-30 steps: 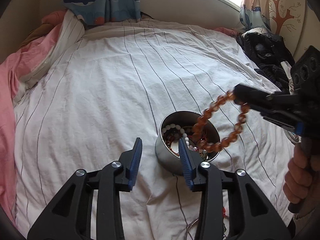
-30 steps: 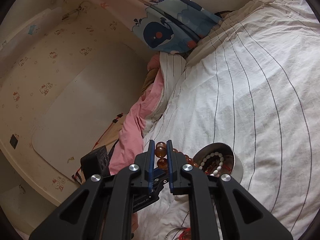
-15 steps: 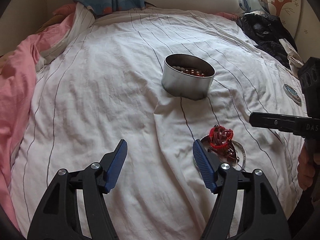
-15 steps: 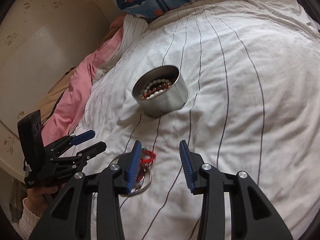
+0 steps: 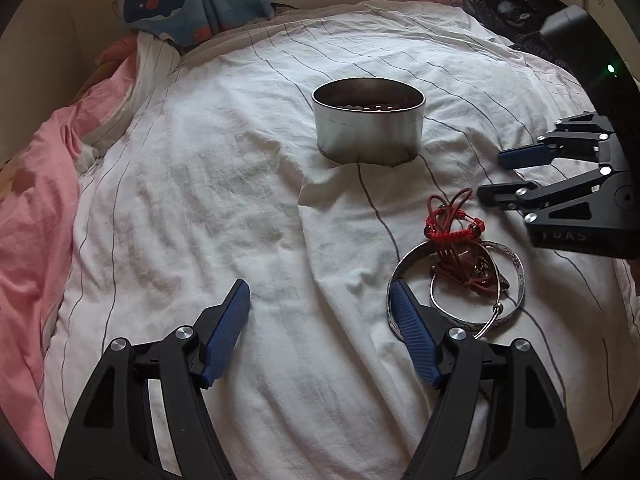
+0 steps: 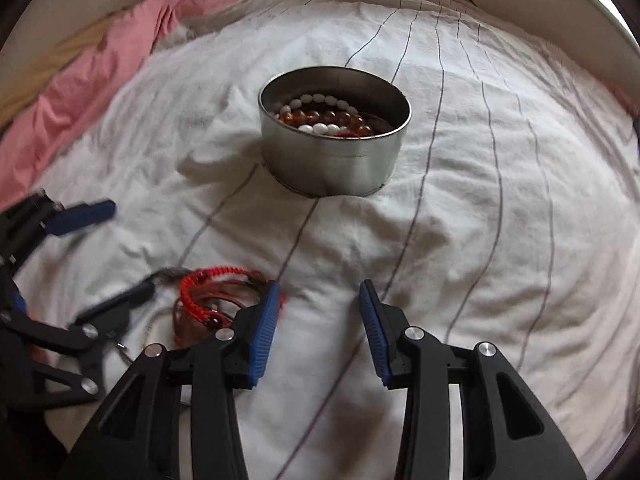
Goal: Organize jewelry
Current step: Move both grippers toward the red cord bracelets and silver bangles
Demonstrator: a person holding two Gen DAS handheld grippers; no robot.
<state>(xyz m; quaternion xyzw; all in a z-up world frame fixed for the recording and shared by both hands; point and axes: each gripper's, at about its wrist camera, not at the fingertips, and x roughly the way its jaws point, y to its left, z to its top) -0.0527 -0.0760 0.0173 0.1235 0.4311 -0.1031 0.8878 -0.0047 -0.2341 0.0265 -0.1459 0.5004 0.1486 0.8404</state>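
A round metal tin [image 5: 368, 136] stands on the striped white duvet. Inside it lie an amber bead bracelet [image 6: 340, 118] and white beads [image 6: 320, 128]. In front of the tin a red cord bracelet [image 5: 454, 232] rests tangled on silver bangles [image 5: 518, 268]. My left gripper [image 5: 318, 285] hovers over bare sheet with its jaws opening and nothing between them; its right finger overlaps the bangles' left edge. My right gripper [image 6: 319, 286] is open and empty, just right of the red cord bracelet [image 6: 208, 276]. The right gripper [image 5: 493, 175] comes in from the right in the left wrist view.
A pink blanket [image 5: 36, 184] is bunched along the bed's left side. A whale-print curtain [image 5: 160, 0] hangs at the head and dark clothes [image 5: 508, 4] lie at the far right. The left gripper [image 6: 128, 249] shows blurred at the left of the right wrist view.
The amber bracelet has left my right gripper and lies in the tin. That gripper opened and swung down towards the bed. My left gripper widened and drew back from the tin to the bangles.
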